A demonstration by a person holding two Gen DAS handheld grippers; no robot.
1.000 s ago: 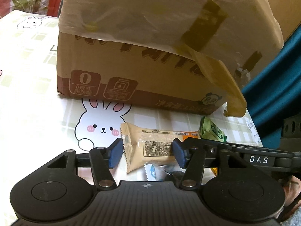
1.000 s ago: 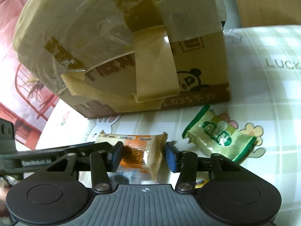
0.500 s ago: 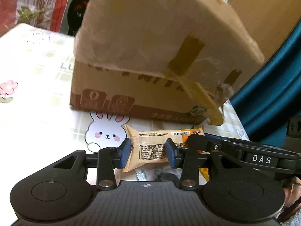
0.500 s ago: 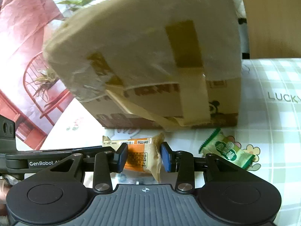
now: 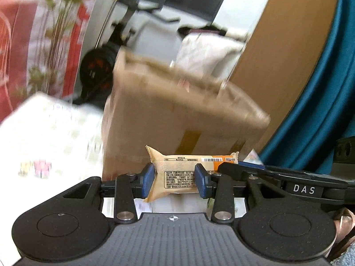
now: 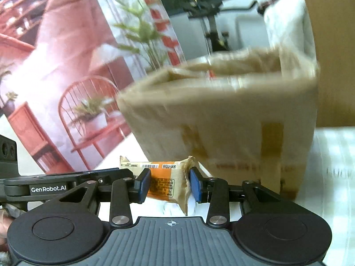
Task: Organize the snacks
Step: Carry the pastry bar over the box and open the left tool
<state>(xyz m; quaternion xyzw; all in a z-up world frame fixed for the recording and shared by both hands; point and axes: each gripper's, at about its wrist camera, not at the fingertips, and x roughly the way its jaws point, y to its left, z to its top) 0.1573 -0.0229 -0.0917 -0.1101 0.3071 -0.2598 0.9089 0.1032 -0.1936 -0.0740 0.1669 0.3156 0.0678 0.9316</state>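
Snack bar (image 5: 177, 175) (tan and orange wrapper) hangs clear of the table (image 5: 44, 133) before the cardboard box (image 5: 177, 115), pinched at one end by the left gripper (image 5: 174, 178) and at the other by the right gripper (image 6: 169, 185)

Each camera sits just behind its own jaws, looking forward and slightly down. Both views share the cardboard box (image 5: 177, 119) beyond the jaws and the snack bar (image 5: 177, 173) between them — seen close, from its left end in one view, its right in the other.
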